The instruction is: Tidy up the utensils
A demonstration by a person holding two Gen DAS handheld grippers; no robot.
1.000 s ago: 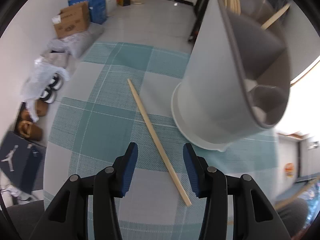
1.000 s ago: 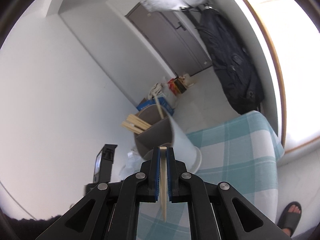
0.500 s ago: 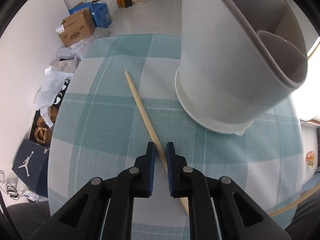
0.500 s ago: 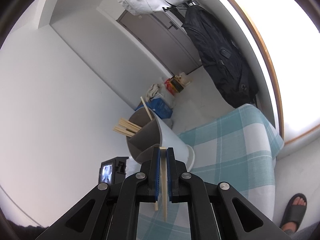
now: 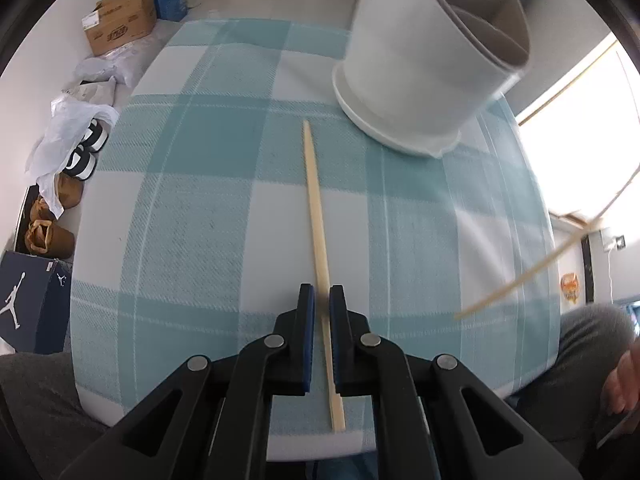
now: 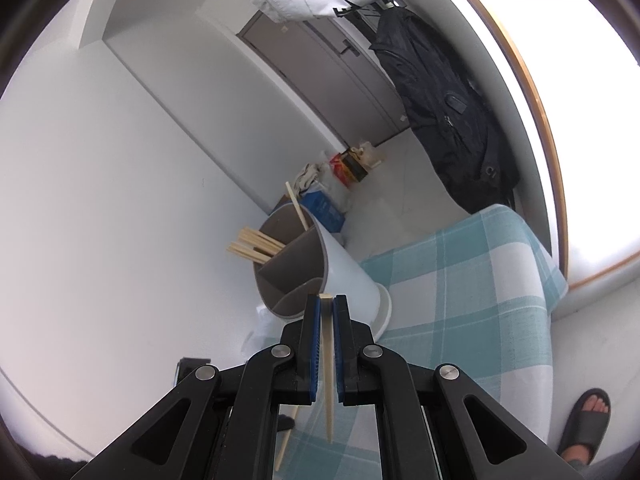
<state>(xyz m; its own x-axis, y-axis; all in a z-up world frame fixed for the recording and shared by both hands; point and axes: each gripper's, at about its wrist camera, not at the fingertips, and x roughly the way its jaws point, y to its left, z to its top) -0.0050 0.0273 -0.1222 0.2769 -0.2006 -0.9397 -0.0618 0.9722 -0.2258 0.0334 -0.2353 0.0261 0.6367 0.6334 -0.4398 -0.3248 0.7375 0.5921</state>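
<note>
Checked tabletop [image 5: 224, 208] fills the left view, white divided holder [image 5: 416, 80] up at one o'clock, apart from the chopstick [image 5: 316, 208]. Left gripper [image 5: 320, 300] jaws clamp that chopstick, lying flat. Right gripper [image 6: 326, 312] jaws pinch a second chopstick [image 6: 328, 360], holder at twelve.

One utensil holder [image 6: 320, 272] in mid-frame – about five chopsticks [image 6: 256, 246] inside; two more chopsticks [image 5: 318, 236] outside – one per gripper.
</note>
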